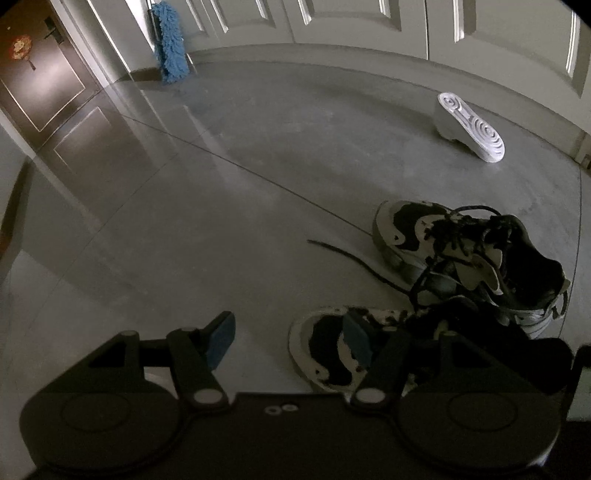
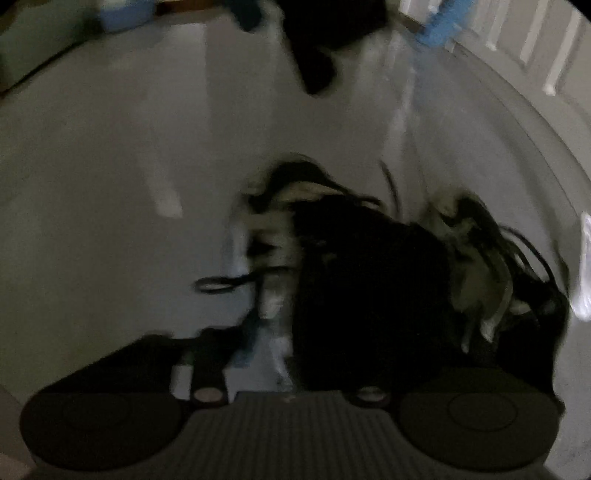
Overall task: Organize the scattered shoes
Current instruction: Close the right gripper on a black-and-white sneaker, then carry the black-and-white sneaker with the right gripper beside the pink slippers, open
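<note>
The left gripper (image 1: 291,341) is hanging half open, holding nothing. The right gripper (image 2: 266,350) is too blurry to tell. Long black laces (image 1: 354,258) on the black-and-white leather sneakers (image 1: 469,254) could be snagging.

Blue mop (image 1: 170,44) vs white doors (image 1: 332,22), brown door (image 1: 48,85) (w/ ornament), grey floor (image 1: 221,184)

Both views are dim and bowed by the fisheye, with dark corners. The left wrist view is sharp, pale glare streaking the floor (image 1: 155,122). The right wrist view is heavily motion-blurred throughout.
</note>
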### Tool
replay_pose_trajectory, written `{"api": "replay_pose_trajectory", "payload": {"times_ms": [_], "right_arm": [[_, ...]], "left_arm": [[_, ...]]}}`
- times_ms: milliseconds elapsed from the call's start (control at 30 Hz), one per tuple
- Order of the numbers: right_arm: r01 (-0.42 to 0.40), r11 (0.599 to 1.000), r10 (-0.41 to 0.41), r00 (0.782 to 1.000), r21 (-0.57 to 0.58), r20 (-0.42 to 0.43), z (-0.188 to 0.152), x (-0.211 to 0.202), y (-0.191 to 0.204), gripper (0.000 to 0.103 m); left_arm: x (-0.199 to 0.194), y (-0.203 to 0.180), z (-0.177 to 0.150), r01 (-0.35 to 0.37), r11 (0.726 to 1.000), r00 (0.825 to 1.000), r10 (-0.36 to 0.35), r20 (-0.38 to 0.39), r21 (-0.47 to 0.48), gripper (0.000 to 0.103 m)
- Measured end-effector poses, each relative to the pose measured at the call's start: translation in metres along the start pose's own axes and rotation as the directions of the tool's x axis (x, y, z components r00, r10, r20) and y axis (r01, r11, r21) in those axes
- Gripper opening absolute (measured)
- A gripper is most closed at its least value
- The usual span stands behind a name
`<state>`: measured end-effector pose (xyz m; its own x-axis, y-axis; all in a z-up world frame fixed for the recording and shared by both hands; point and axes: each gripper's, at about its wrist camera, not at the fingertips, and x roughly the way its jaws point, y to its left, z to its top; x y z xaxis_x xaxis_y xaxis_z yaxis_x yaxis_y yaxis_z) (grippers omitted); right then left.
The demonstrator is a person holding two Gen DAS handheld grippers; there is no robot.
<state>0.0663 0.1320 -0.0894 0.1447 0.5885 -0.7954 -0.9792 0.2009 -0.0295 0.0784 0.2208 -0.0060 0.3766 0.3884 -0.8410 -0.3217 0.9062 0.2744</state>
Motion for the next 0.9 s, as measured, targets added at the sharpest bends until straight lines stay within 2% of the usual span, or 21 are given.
{"api": "replay_pose_trajectory", "payload": {"times_ms": [167,333,500,633,733,800,867,900], "right_arm": [[-0.009,0.998,0.003,0.994,0.055,0.110,-0.021,-0.018,0.000,0.025],[-0.041,0.996,0.030,0.990,0.076,0.141,-0.038,-0.058,-0.003,0.024],[-0.055,0.981,0.023,0.986,0.188,0.167,-0.069,-0.113,-0.014,0.024],[-0.026,0.948,-0.035,0.982,0.317,0.185,-0.101,-0.159,-0.022,0.025],[0.001,0.908,-0.087,0.979,0.419,0.186,-0.130,-0.202,-0.030,0.025],[0.050,0.887,-0.143,0.975,0.460,0.171,-0.145,-0.228,-0.030,0.025],[0.140,0.845,-0.244,0.959,0.516,0.141,-0.167,-0.263,-0.029,0.024],[0.156,0.832,-0.264,0.955,0.533,0.133,-0.171,-0.272,-0.029,0.023]], "left_arm": [[-0.011,-0.004,0.000,-0.007,1.000,1.000,0.007,0.022,0.026,0.065],[-0.033,0.001,0.009,-0.001,1.000,0.997,0.001,0.073,-0.005,0.065],[-0.050,-0.014,0.014,0.033,0.999,0.993,-0.034,0.117,0.009,0.065],[-0.055,-0.042,0.012,0.086,0.994,0.989,-0.093,0.115,0.066,0.065],[-0.060,-0.061,0.011,0.118,0.988,0.985,-0.129,0.112,0.102,0.065],[-0.064,-0.078,0.012,0.146,0.981,0.980,-0.161,0.113,0.131,0.065],[-0.067,-0.093,0.012,0.171,0.973,0.975,-0.190,0.113,0.158,0.065],[-0.070,-0.104,0.012,0.188,0.966,0.971,-0.210,0.113,0.180,0.065]]}}
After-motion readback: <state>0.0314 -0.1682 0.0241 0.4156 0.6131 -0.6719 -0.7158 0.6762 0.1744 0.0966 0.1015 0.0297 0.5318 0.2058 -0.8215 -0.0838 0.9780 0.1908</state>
